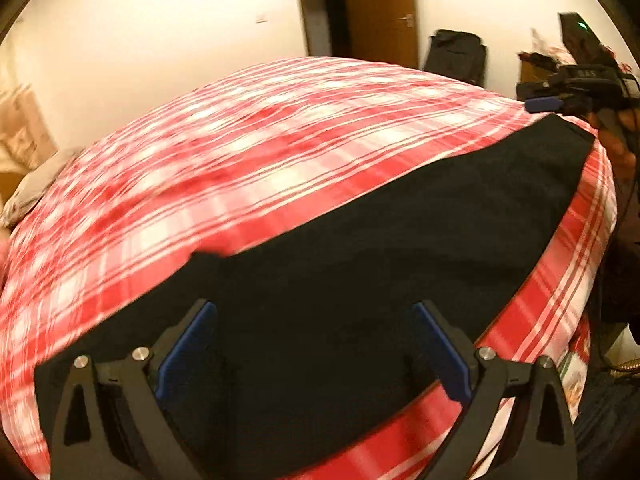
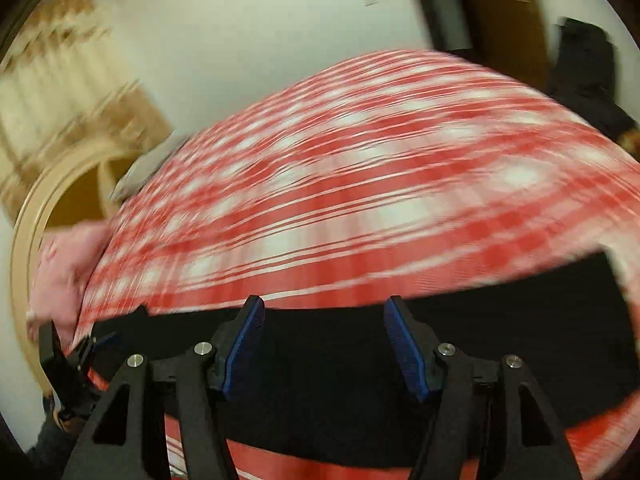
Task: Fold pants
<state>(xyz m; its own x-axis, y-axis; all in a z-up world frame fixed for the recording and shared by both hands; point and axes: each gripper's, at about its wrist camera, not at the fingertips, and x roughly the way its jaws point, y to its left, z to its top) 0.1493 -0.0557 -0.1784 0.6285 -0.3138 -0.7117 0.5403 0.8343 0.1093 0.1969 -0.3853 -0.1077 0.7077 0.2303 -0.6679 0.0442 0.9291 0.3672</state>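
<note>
Black pants (image 1: 360, 264) lie flat in a long strip along the near edge of a bed covered with a red and white checked sheet (image 1: 240, 152). My left gripper (image 1: 314, 312) is open and empty, just above one end of the pants. In the right wrist view the pants (image 2: 500, 340) run across the bottom, and my right gripper (image 2: 324, 308) is open and empty over them. The right gripper also shows in the left wrist view (image 1: 544, 104) at the far end of the pants. The left gripper shows in the right wrist view (image 2: 100, 340) at the other end.
The checked sheet (image 2: 360, 200) fills most of both views. A pink cloth (image 2: 68, 272) and a curved headboard (image 2: 32, 220) sit at the left. A wooden door (image 1: 380, 12) and a dark bag (image 1: 456, 56) stand beyond the bed. White walls are behind.
</note>
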